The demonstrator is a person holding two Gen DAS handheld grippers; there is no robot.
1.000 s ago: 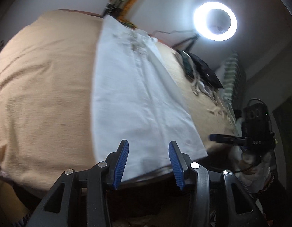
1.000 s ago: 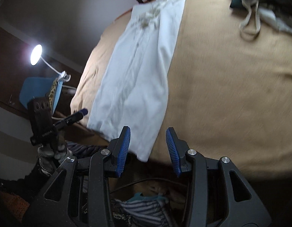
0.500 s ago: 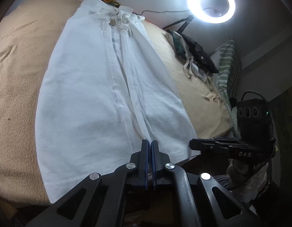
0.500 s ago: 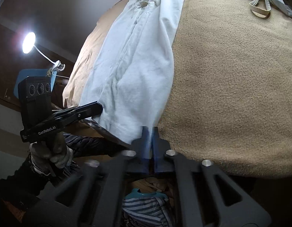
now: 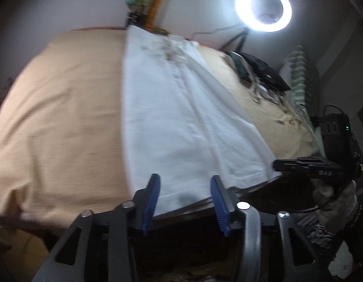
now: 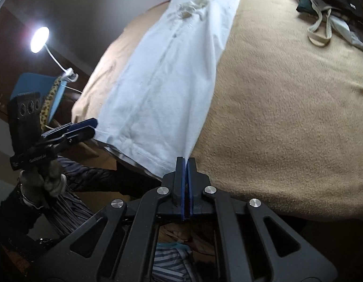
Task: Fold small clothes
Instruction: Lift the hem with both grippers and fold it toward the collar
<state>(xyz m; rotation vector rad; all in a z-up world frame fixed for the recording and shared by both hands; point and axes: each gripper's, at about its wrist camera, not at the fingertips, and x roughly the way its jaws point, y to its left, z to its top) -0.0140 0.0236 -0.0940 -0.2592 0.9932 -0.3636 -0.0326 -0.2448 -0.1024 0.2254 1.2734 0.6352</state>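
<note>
A white garment (image 5: 181, 122) lies flat and lengthwise on a tan blanket (image 5: 59, 122), its hem at the near edge of the bed. My left gripper (image 5: 185, 185) is open, its blue pads on either side of the hem's left part. It also shows from the side in the right wrist view (image 6: 87, 129). My right gripper (image 6: 186, 162) is shut on the near right corner of the white garment (image 6: 172, 75). It shows in the left wrist view (image 5: 278, 164) at the garment's right hem corner.
A ring light (image 5: 263, 11) glows at the back right. A pile of dark clothes and a cloth bag (image 6: 327, 11) lies on the blanket (image 6: 287, 108) at the far right. A desk lamp (image 6: 40, 40) and a blue chair (image 6: 35, 87) stand left of the bed.
My left gripper has opened from shut and has shifted left along the hem. My right gripper stays shut at the garment's right corner.
</note>
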